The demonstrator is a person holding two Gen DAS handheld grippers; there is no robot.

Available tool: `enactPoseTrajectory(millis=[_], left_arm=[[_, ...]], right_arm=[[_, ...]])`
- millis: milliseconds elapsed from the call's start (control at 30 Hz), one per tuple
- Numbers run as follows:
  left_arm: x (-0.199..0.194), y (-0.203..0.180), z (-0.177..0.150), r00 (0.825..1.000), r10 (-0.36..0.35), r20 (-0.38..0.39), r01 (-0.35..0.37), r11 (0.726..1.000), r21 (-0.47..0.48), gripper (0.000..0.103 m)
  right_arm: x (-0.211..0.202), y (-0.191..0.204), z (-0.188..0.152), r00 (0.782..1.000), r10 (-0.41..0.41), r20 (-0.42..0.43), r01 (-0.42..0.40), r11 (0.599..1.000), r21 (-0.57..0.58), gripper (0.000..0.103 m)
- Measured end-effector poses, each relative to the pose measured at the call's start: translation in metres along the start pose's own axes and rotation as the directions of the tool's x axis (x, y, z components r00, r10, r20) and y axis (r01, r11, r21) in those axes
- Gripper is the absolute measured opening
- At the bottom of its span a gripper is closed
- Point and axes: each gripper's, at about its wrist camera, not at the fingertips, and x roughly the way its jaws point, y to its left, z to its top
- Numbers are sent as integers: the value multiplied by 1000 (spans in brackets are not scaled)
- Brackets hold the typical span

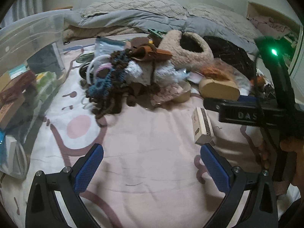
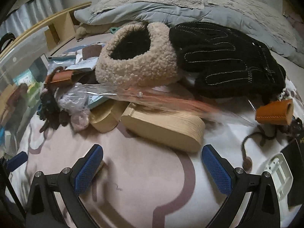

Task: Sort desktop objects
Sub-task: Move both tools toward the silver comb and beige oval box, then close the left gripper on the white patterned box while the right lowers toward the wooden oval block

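both released over the pink bedsheet (image 2: pixel 144 180): left hand-held gripper (image 1: pixel 152 167) just short of a small white box (image 1: pixel 202 126), right hand-held gripper (image 2: pixel 152 168) before an oval wooden box (image 2: pixel 163 128). beyond, heaped together, a fleecy slipper (image 2: pixel 140 64) and black knit glove (image 2: pixel 228 60); clear plastic bin (image 1: pixel 28 38) at far left.

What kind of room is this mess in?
Most likely a bedroom: the clutter lies on a pink patterned sheet, with a rumpled grey-blue duvet and a pillow behind it.
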Motion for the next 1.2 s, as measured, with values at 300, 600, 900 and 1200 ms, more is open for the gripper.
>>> enactPoseTrajectory(millis=[300, 600, 900, 1200], left_arm=[[21, -9, 3, 999, 4, -47, -3, 1000, 31, 103], [17, 8, 5, 999, 10, -44, -12, 999, -48, 103], [15, -6, 1, 999, -14, -41, 15, 1000, 17, 103], [25, -2, 6, 998, -8, -61, 8, 1000, -11, 103]], right_arm=[[2, -7, 0, 995, 91, -44, -90, 995, 34, 103], [-6, 7, -8, 986, 142, -93, -143, 990, -6, 103], [0, -4, 1, 996, 67, -61, -63, 996, 64, 103], [17, 12, 5, 995, 25, -102, -34, 995, -89, 103]])
